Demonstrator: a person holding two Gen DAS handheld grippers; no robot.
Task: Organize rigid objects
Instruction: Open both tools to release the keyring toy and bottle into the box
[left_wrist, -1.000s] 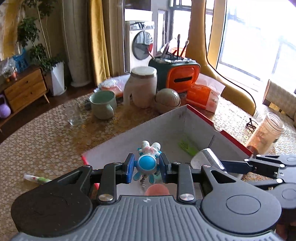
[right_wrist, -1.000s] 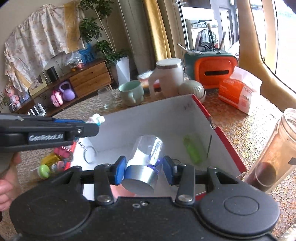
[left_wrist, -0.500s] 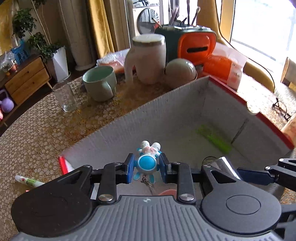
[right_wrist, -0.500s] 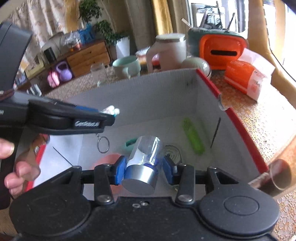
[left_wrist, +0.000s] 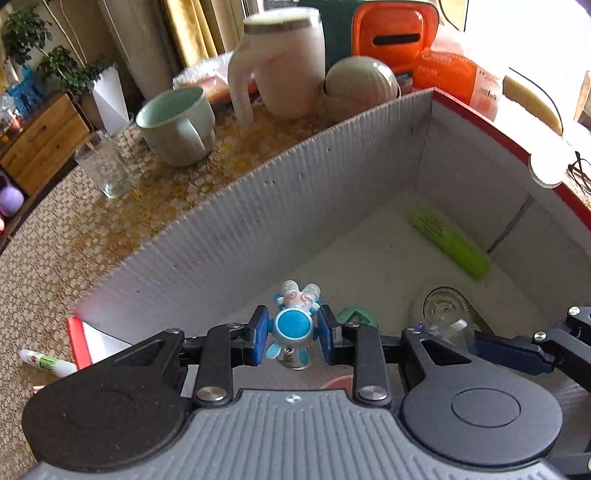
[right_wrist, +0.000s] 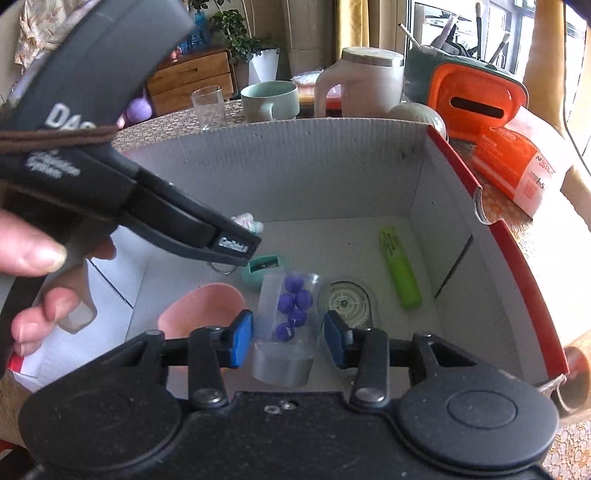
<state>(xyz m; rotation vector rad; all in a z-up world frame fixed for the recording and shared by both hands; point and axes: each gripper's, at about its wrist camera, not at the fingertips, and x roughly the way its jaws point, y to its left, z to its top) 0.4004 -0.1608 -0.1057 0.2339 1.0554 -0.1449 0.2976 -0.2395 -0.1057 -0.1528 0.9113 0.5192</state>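
Crowding the box (right_wrist: 369, 173), both jaws grip: left figurine (left_wrist: 293, 326), right capsule (right_wrist: 286, 317).

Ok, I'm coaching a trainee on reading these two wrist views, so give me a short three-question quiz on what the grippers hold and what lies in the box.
1. True or false: the left gripper is shut on a blue and white toy figure.
2. What does the right gripper hold? A) a green highlighter B) a clear tube of purple balls C) a pink cup
3. Fill in: on the floor of the red-edged box, the green highlighter lies near the ___ wall in the right wrist view.

Key: 1 true. 2 B, the clear tube of purple balls; the pink cup lies loose in the box. 3 right.
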